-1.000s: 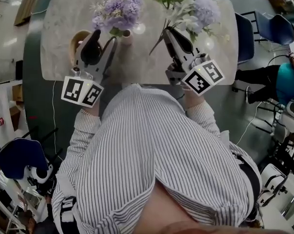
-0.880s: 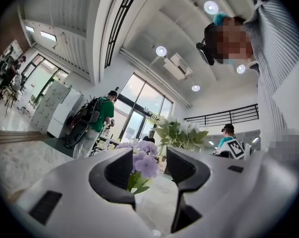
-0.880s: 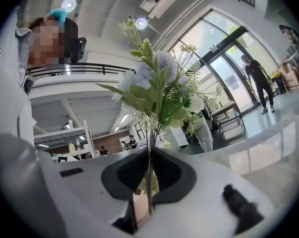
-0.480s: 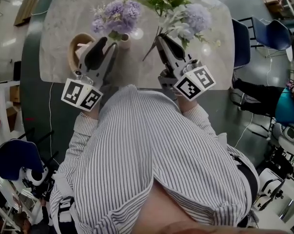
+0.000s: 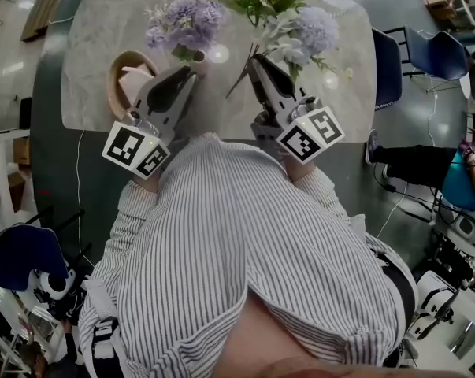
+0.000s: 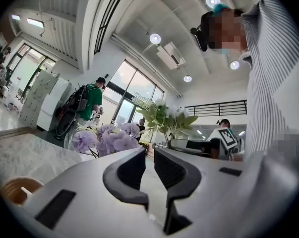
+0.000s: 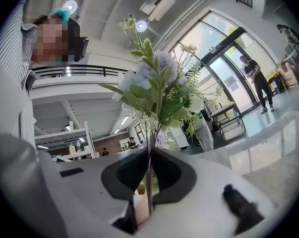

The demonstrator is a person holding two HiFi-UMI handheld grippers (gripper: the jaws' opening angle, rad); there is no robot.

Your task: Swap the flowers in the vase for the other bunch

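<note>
**Both tongs near the vase at the front edge of the marble table**

Pale grey marble-look tabletop (image 5: pixel 103 46) with rounded corners. It stands on a dark patch of floor, with glossy light floor (image 5: pixel 9 46) beyond.

Small pale narrow-necked vase (image 5: pixel 198 56) near the front edge, about mid-width. It holds a bunch of lilac flowers (image 5: pixel 182 22) that leans left.

Left gripper (image 6: pixel 150 152) has its tips right at the vase. Its jaws have just been closing and are now nearly pressed together, with a thin slit left. Can't tell if anything sits in the slit.

Right gripper (image 7: pixel 149 155) is just right of the vase, pinching the thin stems of the other bunch, white and lilac blooms with green leaves (image 7: pixel 154 83), held upright.

Round tan wooden bowl (image 5: pixel 120 77) by the front-left corner. Blue chairs (image 5: pixel 430 50) off the right edge.

Room: high white ceiling with round ceiling lights (image 6: pixel 155 38), tall windows (image 6: pixel 129 90), and a balcony railing (image 7: pixel 85 71).
</note>
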